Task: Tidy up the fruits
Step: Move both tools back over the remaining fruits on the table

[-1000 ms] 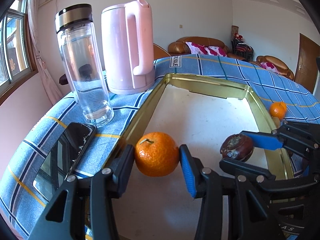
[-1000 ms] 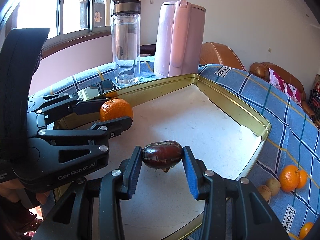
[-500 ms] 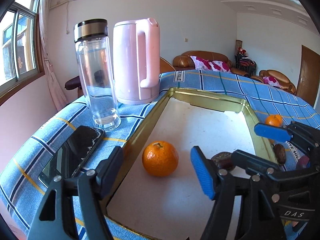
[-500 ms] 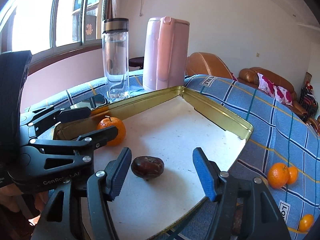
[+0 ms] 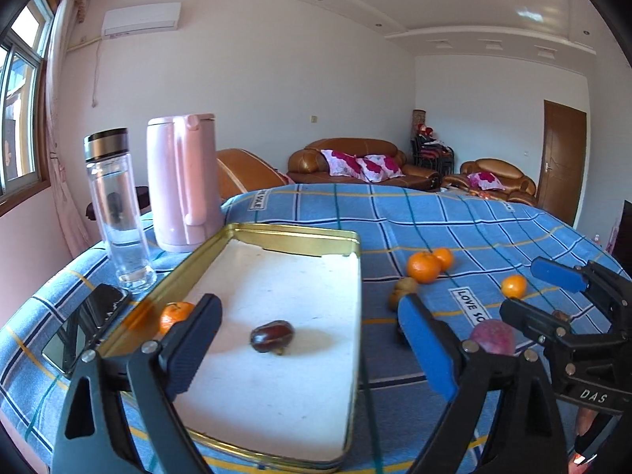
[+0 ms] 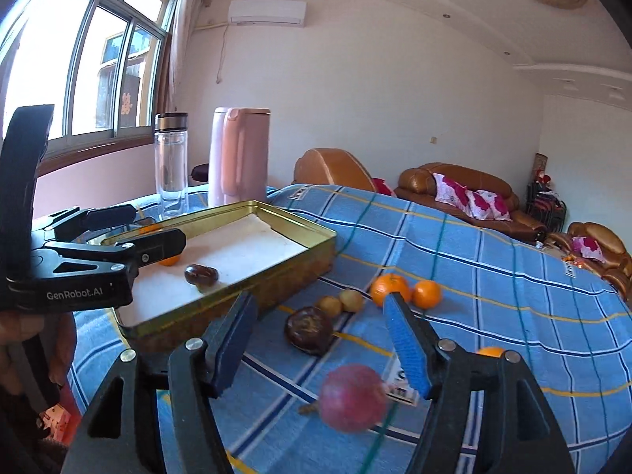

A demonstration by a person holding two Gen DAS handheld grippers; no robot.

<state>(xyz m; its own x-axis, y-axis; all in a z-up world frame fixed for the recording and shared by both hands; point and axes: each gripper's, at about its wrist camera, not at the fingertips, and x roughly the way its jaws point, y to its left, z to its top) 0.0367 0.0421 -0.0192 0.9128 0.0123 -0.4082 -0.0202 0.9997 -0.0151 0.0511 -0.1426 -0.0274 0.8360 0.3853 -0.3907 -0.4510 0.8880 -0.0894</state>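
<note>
A gold-rimmed tray [image 5: 357, 276] with a white floor holds an orange [image 5: 175, 314] at its left wall and a dark brown fruit [image 5: 272, 335] near the middle. My left gripper [image 5: 312, 339] hangs above the tray's near end, jaws opening, nothing between them. My right gripper [image 6: 320, 335] is over the blue checked cloth to the right of the tray [image 6: 237, 288], jaws also opening. A wrinkled dark fruit [image 6: 310, 330] and a reddish-purple fruit [image 6: 351, 397] lie on the cloth between its fingers, untouched. Oranges [image 6: 389, 288] and small brown fruits [image 6: 341, 302] lie beyond.
A glass bottle [image 5: 116, 213] and a pink kettle [image 5: 181, 193] stand left of the tray's far end. A black phone [image 5: 85, 328] lies by the tray's left wall. One more orange [image 5: 513, 286] sits further right on the cloth. Sofas stand behind the table.
The left gripper let go of the orange and the right let go of the dark fruit; both lie in the tray. Both grippers drew back, rose and swung right.
</note>
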